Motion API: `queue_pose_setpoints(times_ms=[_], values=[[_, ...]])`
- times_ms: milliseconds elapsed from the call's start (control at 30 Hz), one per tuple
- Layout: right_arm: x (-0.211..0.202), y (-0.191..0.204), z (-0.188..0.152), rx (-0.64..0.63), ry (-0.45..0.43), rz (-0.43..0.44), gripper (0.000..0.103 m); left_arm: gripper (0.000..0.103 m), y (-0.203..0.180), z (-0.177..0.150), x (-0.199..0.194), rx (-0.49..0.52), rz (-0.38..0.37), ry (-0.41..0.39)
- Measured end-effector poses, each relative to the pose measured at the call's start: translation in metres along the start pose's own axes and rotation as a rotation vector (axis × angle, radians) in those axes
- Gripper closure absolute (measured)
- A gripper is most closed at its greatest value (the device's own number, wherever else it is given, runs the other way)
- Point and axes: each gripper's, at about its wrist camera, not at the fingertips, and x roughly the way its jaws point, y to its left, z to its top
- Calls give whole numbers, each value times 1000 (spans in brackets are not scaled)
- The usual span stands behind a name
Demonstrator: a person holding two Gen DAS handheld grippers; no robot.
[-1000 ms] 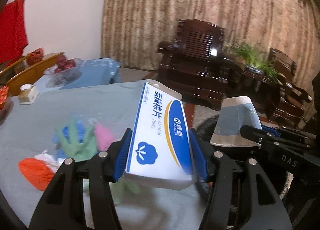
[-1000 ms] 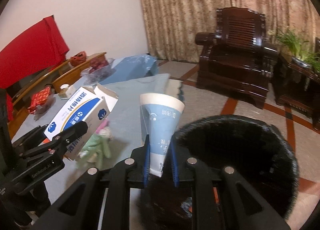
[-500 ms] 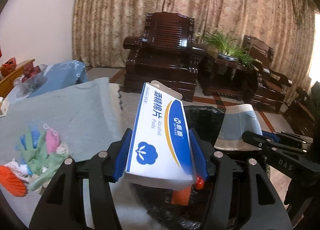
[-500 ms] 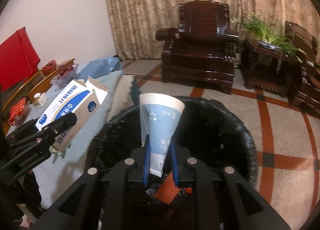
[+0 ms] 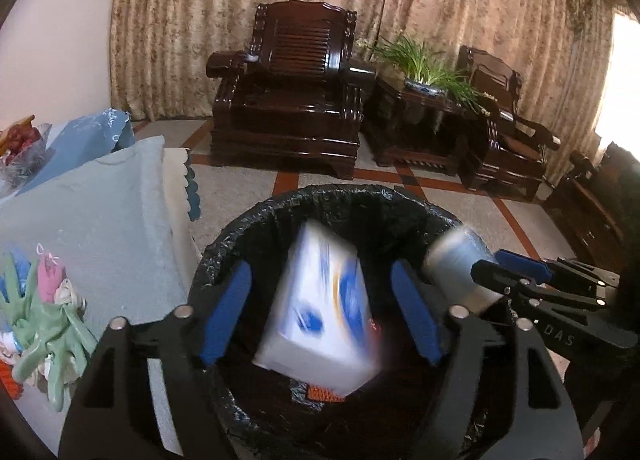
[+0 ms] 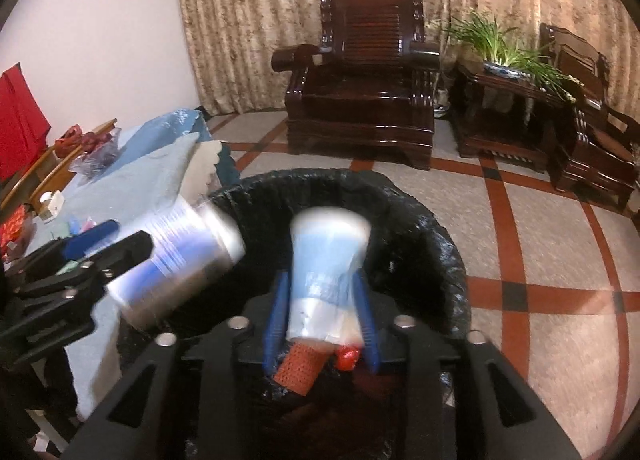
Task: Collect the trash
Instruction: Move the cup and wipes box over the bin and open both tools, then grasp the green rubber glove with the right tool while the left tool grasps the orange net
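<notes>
over the black-lined trash bin (image 5: 340, 200), beside blue-clothed table (image 5: 100, 228): left gripper (image 5: 320, 312) opening, blurred white-blue box (image 5: 320, 312) loose between pads; right gripper (image 6: 320, 324) opening, paper cup (image 6: 324, 260) loose; tiled floor (image 6: 540, 228), dark wooden armchair (image 5: 296, 92).

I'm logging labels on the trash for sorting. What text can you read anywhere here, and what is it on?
"DAS": on the right gripper body, left wrist view.
Box: blue print, too blurred to read.
Paper cup: blurred, nothing readable.
Left gripper body: lettering too blurred to read.
</notes>
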Motion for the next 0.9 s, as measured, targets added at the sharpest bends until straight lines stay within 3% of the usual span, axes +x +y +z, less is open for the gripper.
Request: queue_pose_setpoints(times_ms=[100, 200, 533, 900], values=[[-2, -3, -1, 6, -13, -15, 25, 22, 8, -2, -5, -12, 18, -8], [-6, -4, -2, 13, -38, -30, 6, 16, 21, -4, -16, -35, 51, -25], [-9, 38, 11, -34, -86, 60, 6, 13, 90, -10, -75, -104, 221, -94], [6, 158, 22, -191, -123, 255, 6, 13, 185, -34, -148, -203, 486, -137]])
